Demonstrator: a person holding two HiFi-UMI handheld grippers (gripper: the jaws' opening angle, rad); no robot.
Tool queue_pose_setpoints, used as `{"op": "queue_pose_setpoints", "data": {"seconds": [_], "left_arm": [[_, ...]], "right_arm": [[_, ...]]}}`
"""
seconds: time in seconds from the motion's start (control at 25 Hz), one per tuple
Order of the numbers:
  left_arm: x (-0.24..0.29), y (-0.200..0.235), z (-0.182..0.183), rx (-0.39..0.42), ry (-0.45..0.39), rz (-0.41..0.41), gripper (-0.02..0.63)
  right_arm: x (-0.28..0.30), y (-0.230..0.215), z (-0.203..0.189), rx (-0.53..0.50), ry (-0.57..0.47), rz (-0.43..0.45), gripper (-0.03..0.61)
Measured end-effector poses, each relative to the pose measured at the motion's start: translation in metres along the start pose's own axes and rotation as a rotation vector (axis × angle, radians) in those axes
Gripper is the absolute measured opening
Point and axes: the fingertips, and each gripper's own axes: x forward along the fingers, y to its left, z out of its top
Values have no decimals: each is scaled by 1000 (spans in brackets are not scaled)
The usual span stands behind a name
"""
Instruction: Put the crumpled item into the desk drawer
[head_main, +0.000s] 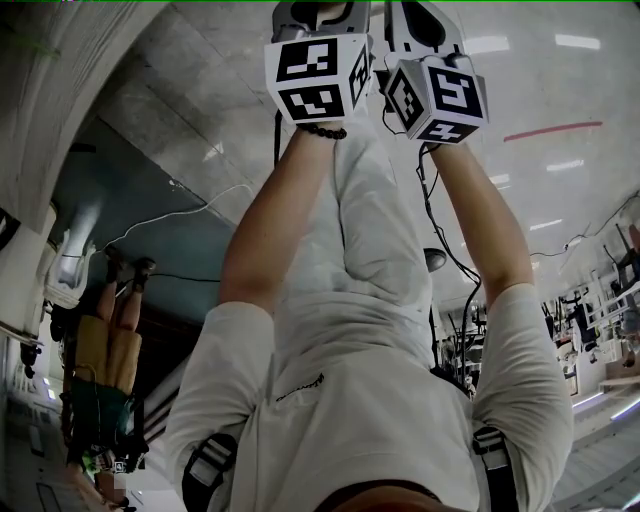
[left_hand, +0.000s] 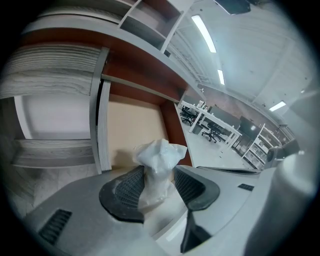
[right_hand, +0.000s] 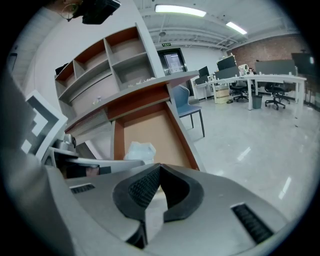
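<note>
White crinkly plastic: the crumpled item (left_hand: 159, 160) stands lower centre of the left gripper view, between the jaws of the left gripper (left_hand: 157, 187). The jaws are spread wide. The wad leans on the left pad (left_hand: 125, 187), and there is a sliver of gap on the other side, so it looks let go rather than clamped. Behind it is the tan floor of the desk drawer (left_hand: 135, 130), pulled out under the grey desk top (left_hand: 50, 75).

In the right gripper view the same white wad (right_hand: 140, 150) sits left of centre over the drawer floor (right_hand: 147, 127). The right gripper (right_hand: 159, 172) has its tips pressed together with nothing between them. Open shelves (right_hand: 110, 60) show at upper left.

Step (my read): the release over the open drawer, with the item not yet lying flat on the drawer floor. The next move calls for backing the left gripper off with the jaws kept wide, so the wad drops free. It may cling to the ribbed pad.
</note>
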Motion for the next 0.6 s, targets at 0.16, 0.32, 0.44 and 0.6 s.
{"op": "queue_pose_setpoints", "data": {"seconds": [0.16,0.32,0.44,0.6], "left_arm": [[0,-5,4,4,2,-1,209],[2,-2,5,-2,2,0,209],[1,-3,6,3,1,0,209],[-6,-6,10,17,-12,-5,209]], "right_arm": [[-4,-2,5,2,-1,0,-2],[0,-2,5,-1,2,-1,-2],[-2,-5,5,3,2,-7,-2],[-7,-6,4,7,1,-16,-2]]}}
